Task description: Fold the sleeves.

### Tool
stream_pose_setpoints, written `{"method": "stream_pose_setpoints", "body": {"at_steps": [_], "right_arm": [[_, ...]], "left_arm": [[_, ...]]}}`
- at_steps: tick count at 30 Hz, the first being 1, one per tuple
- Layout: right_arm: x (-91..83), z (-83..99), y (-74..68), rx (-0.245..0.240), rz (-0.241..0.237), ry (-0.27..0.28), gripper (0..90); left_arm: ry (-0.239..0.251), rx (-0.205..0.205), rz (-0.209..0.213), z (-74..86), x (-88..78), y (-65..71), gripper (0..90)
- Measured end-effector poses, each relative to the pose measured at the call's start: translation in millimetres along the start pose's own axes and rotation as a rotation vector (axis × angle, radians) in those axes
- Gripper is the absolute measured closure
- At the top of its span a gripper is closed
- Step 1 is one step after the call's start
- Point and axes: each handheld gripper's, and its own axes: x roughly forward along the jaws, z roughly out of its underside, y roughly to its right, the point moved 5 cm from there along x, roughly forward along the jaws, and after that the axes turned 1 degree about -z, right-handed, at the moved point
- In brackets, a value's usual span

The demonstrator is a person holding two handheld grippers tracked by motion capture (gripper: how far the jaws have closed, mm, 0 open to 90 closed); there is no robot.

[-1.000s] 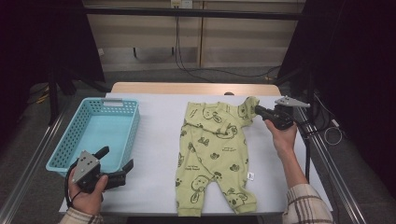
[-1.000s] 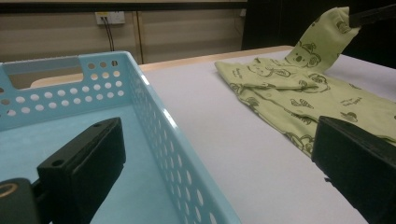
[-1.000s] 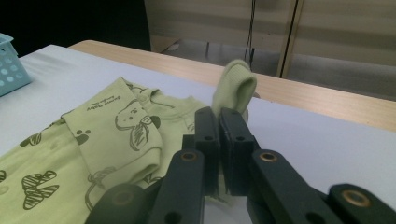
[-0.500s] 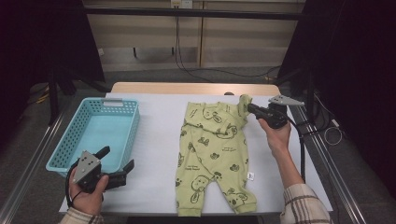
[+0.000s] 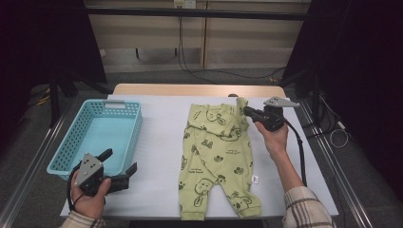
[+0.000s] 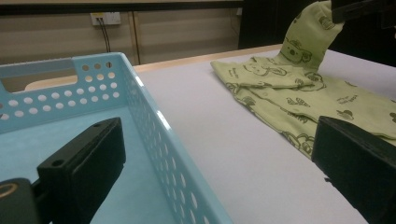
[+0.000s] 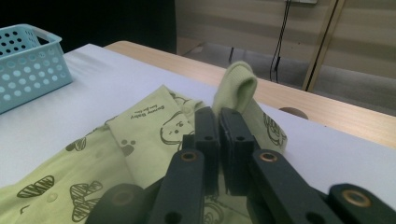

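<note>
A light green baby romper (image 5: 216, 156) with dark cartoon prints lies flat on the white table (image 5: 161, 142), legs toward me. Its right sleeve (image 5: 241, 107) is lifted off the table and bent toward the body, and my right gripper (image 5: 248, 112) is shut on it. In the right gripper view the jaws pinch the sleeve (image 7: 240, 91), whose cuff stands up above them. The lifted sleeve (image 6: 310, 35) also shows in the left gripper view. My left gripper (image 5: 121, 164) rests open near the table's front left corner, with nothing between its fingers (image 6: 88, 163).
A light blue perforated basket (image 5: 97, 135) stands on the left of the table, right by my left gripper; one jaw sits over its rim (image 6: 159, 121). A bare wooden strip (image 5: 199, 89) runs along the far edge. Cables trail from both grippers.
My right gripper has carried the sleeve leftward, over the romper's chest, and slightly up. The left hand has stayed where it was.
</note>
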Motion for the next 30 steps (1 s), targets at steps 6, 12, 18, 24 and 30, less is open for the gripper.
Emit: {"method": "stream_pose_setpoints", "body": {"at_steps": [6,12,18,24,30], "right_arm": [[7.2,2.7,-6.2,-0.001,-0.009,-0.020,86.4],[12.4,4.4,-10.5,-0.020,-0.017,-0.032,86.4],[18.9,5.4,-17.7,-0.019,-0.038,-0.047,86.4],[27.0,7.8,-22.2,-0.023,-0.049,-0.064,86.4],[33.0,7.4,-28.3,-0.026,-0.060,-0.070,86.4]], "left_arm": [[-0.014,0.015,0.002,0.6,-0.5,-0.9,3.0],[-0.014,0.016,0.003,0.6,-0.4,-0.7,3.0],[-0.014,0.013,0.009,0.8,0.5,0.1,2.9],[-0.017,0.021,0.008,1.0,0.2,-0.8,3.0],[-0.012,0.013,0.004,1.0,0.8,-0.5,2.9]]}}
